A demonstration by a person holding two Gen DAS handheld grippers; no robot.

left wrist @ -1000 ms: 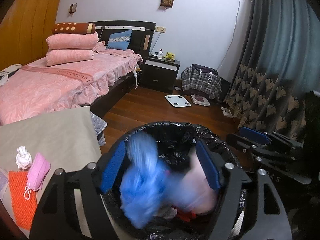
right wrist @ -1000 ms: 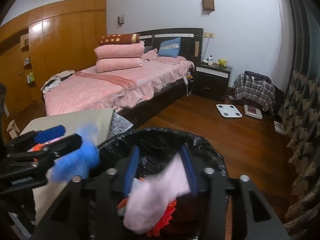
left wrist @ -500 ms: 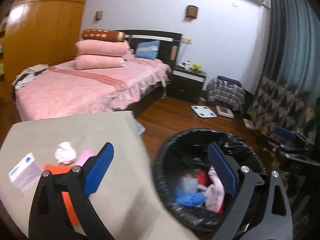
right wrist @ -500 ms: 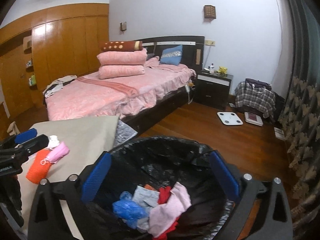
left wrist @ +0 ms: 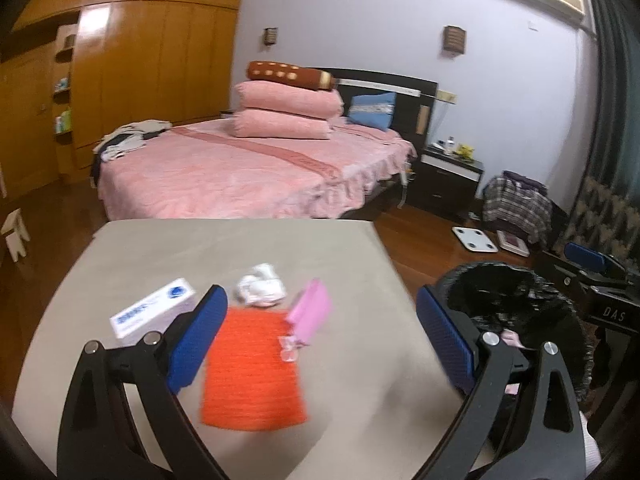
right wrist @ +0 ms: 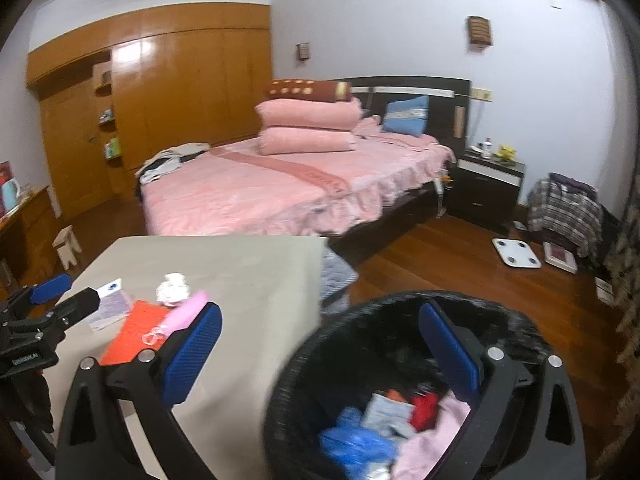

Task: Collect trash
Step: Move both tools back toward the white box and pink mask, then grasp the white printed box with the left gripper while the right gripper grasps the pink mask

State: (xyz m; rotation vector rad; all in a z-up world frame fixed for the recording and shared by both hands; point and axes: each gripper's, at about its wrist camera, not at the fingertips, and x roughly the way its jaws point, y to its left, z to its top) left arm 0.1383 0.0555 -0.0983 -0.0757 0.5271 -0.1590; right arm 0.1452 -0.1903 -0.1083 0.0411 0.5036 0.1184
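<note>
My left gripper (left wrist: 320, 340) is open and empty above the beige table (left wrist: 240, 248). Under it lie an orange knitted cloth (left wrist: 252, 372), a pink pouch (left wrist: 310, 312), a crumpled white tissue (left wrist: 260, 290) and a white-and-blue box (left wrist: 154, 312). My right gripper (right wrist: 320, 348) is open and empty, between the table edge and the black-lined trash bin (right wrist: 400, 360), which holds blue, pink, red and grey trash (right wrist: 384, 428). The bin (left wrist: 516, 308) also shows at the right of the left wrist view. The left gripper (right wrist: 52, 300) shows at the left of the right wrist view.
A pink bed (left wrist: 248, 168) stands behind the table, with a dark nightstand (left wrist: 444, 180) beside it. A white scale (right wrist: 516, 252) and plaid clothes (right wrist: 568, 208) lie on the wood floor. A curtain (left wrist: 612, 120) hangs at right. A small stool (right wrist: 68, 246) is far left.
Both grippers let go of blue and pink trash into the bin and opened. The left gripper has swung left over the table items. The right gripper has drawn back and left from the bin.
</note>
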